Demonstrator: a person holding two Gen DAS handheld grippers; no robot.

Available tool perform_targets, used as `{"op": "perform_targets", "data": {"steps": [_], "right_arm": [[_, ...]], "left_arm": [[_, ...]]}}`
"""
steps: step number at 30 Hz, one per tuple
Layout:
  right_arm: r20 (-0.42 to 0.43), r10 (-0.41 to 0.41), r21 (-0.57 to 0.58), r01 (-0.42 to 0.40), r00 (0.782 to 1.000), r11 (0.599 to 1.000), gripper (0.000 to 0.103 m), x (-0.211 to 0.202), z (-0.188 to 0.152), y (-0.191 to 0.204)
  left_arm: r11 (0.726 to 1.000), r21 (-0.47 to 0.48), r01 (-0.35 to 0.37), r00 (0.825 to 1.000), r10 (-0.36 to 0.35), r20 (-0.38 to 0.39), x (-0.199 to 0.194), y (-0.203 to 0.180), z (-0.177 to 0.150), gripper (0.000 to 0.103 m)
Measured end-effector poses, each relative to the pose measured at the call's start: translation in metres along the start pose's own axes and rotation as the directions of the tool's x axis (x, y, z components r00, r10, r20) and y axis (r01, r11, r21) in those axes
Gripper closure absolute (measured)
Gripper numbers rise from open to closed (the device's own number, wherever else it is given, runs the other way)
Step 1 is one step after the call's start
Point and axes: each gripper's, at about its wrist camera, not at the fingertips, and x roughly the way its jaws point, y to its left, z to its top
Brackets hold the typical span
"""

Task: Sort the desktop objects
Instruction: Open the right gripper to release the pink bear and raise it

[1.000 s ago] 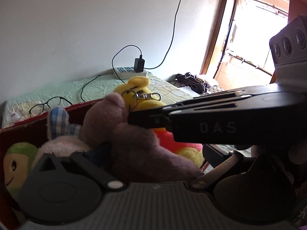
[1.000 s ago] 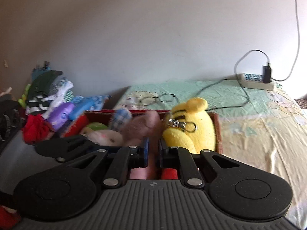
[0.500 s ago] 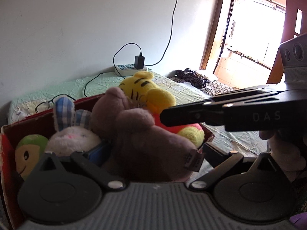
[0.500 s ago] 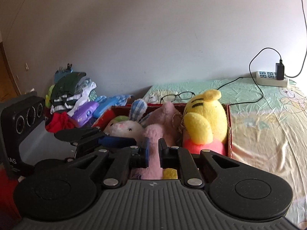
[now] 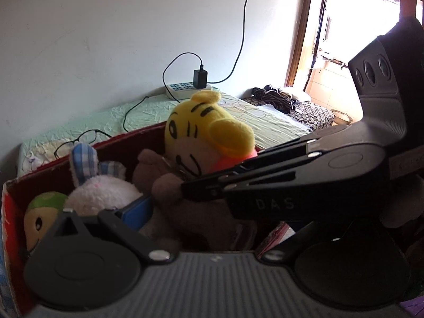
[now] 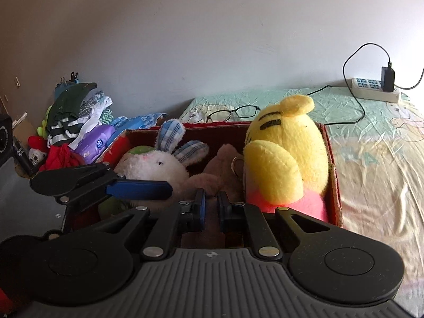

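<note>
Since the earlier frame both tongs have drawn back above the red box. Right tongs nearly together, holding nothing; left tongs — state cannot be told. Four plush toys, including the yellow plush, sit boxed; glasses remain on the bed. Box rim crowded — bed to the right is open.

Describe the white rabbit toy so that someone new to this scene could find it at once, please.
Look in the red cardboard box on the bed, which is packed with soft toys. The white rabbit sits left of the big yellow plush and the brown plush. Only it has blue checked ears.
</note>
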Motion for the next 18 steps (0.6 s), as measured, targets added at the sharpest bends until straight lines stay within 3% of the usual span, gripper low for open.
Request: {"op": "perform_targets", "data": {"steps": [10, 18], "right_arm": [[-0.023, 0.084, 0.0, -0.084, 0.996, 0.997, 0.091, -0.033, -0.007, -0.001], [-0.081, 0.009, -0.007, -0.009, 0.997, 1.0, 0.093, -0.022, -0.014, 0.005]], "left_arm": [[0.999, 0.047, -0.009, 1.0, 0.01, -0.028, -0.009, -0.012, -0.011, 0.001], [1.0, 0.013, 0.002, 0.999, -0.001, -0.037, -0.013, -0.008, -0.012, 0.001]]}}
